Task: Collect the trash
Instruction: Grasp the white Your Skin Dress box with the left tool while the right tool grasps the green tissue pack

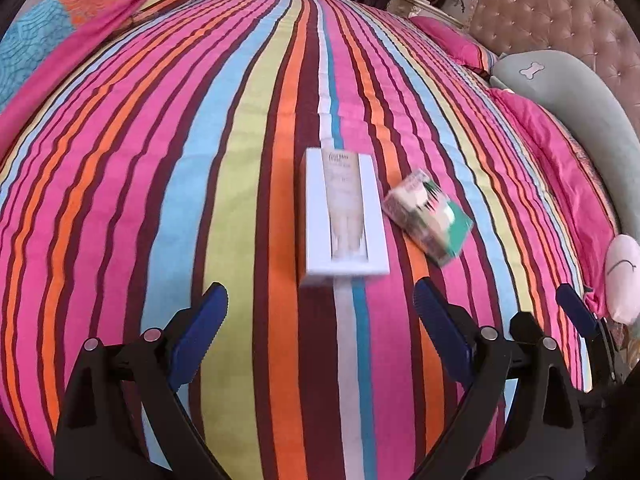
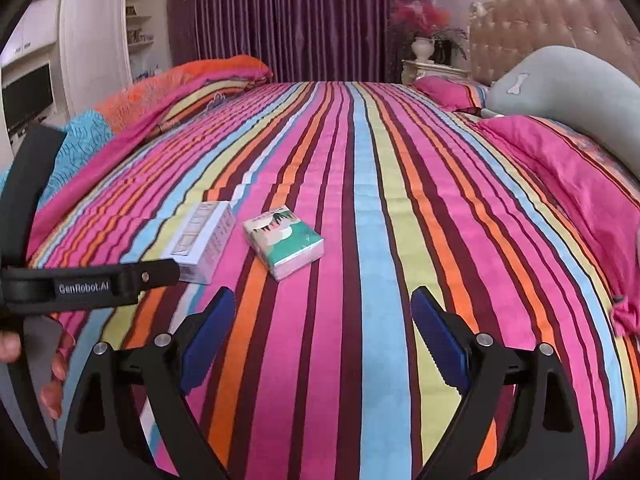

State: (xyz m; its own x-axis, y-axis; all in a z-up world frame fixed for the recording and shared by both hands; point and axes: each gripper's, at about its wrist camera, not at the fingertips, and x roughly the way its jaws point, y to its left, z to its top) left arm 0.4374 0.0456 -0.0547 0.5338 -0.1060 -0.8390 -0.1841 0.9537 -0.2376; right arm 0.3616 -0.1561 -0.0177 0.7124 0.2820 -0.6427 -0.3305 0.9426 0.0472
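Observation:
Two pieces of trash lie side by side on the striped bedspread (image 1: 160, 200). One is a long white carton (image 1: 344, 216), the other a small green tissue pack (image 1: 430, 216) to its right. My left gripper (image 1: 320, 300) hangs open just short of the carton's near end, which lines up with the gap between its blue pads. In the right wrist view the white carton (image 2: 204, 240) and the green pack (image 2: 284, 242) lie ahead and to the left. My right gripper (image 2: 322, 304) is open with only bedspread between its fingers. The left gripper's black body (image 2: 92, 280) crosses in front of the carton.
A folded orange and blue duvet (image 2: 180, 84) lies at the far left of the bed. Pink pillows (image 2: 560, 152), a grey-green bolster (image 2: 568, 88) and a tufted headboard (image 2: 540, 20) line the right side. A white plush (image 1: 622, 276) sits at the right edge. A hand (image 2: 56, 380) shows at lower left.

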